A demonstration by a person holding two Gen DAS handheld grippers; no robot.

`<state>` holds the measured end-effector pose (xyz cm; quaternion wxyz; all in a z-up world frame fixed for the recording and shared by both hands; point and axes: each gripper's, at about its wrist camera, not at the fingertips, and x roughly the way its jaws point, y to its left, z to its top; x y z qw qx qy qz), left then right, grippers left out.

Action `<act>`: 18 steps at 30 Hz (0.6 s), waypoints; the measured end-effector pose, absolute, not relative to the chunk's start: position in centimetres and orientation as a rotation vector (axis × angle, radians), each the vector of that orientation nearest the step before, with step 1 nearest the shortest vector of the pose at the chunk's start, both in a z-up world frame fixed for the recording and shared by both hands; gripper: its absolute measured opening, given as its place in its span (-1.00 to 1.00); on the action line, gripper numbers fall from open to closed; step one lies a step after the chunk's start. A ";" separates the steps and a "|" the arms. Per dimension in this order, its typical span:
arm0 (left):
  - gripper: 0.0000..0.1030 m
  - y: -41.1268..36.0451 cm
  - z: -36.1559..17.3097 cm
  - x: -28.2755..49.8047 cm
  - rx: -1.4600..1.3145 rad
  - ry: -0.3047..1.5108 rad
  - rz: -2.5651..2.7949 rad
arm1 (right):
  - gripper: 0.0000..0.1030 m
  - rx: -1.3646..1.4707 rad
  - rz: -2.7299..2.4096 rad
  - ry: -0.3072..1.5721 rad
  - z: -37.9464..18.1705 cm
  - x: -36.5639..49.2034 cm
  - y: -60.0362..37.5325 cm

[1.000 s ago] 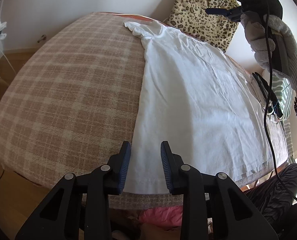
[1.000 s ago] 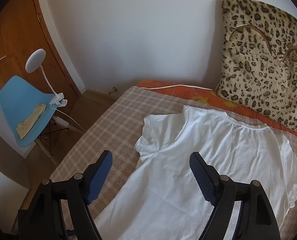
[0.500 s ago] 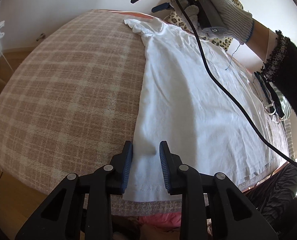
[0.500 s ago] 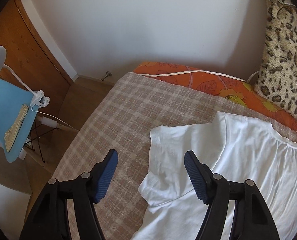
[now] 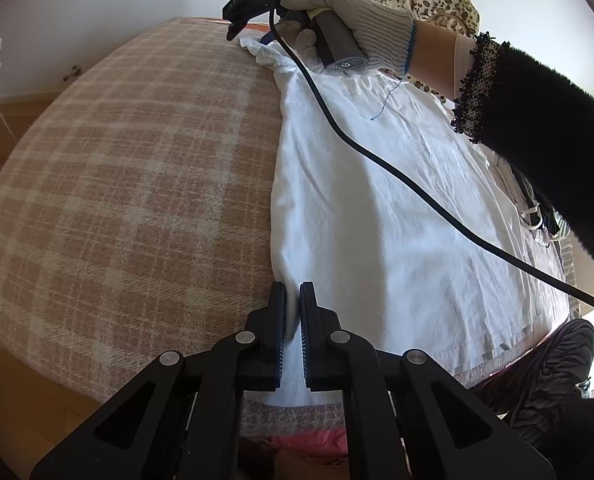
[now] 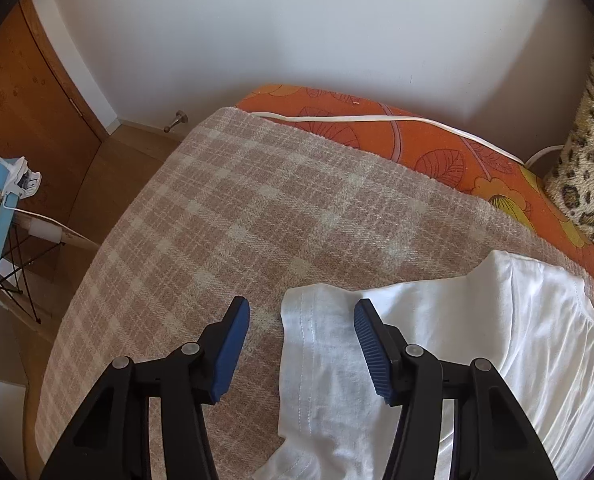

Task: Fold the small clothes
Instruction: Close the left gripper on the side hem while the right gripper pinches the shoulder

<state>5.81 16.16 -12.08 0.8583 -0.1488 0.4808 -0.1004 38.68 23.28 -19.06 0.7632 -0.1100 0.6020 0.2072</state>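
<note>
While the left gripper (image 5: 292, 312) pinches the white shirt (image 5: 377, 208) hem, right gripper (image 6: 302, 322) closing, half-wide around its sleeve (image 6: 317, 344), plaid blanket (image 6: 233, 216) beneath

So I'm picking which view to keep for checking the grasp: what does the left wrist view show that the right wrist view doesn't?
Only the left wrist view: the left gripper shut on the white T-shirt's hem, and the gloved hand carrying the other gripper.

Only the right wrist view: the right gripper closing, its pads astride the sleeve without pressing it yet; the orange floral sheet.

Both: the white T-shirt on the plaid blanket.
</note>
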 end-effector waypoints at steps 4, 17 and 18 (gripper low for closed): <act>-0.93 16.1 -12.0 6.0 -0.337 1.010 -0.219 | -0.12 -0.335 0.437 1.284 -19.8 38.4 24.1; -0.96 16.1 -10.5 5.6 -0.357 0.931 -0.256 | -0.95 -0.291 0.430 1.240 -17.4 38.7 21.5; -0.96 15.9 -10.5 5.6 -0.354 0.927 -0.256 | -0.96 -0.296 0.422 1.225 -16.9 38.8 21.4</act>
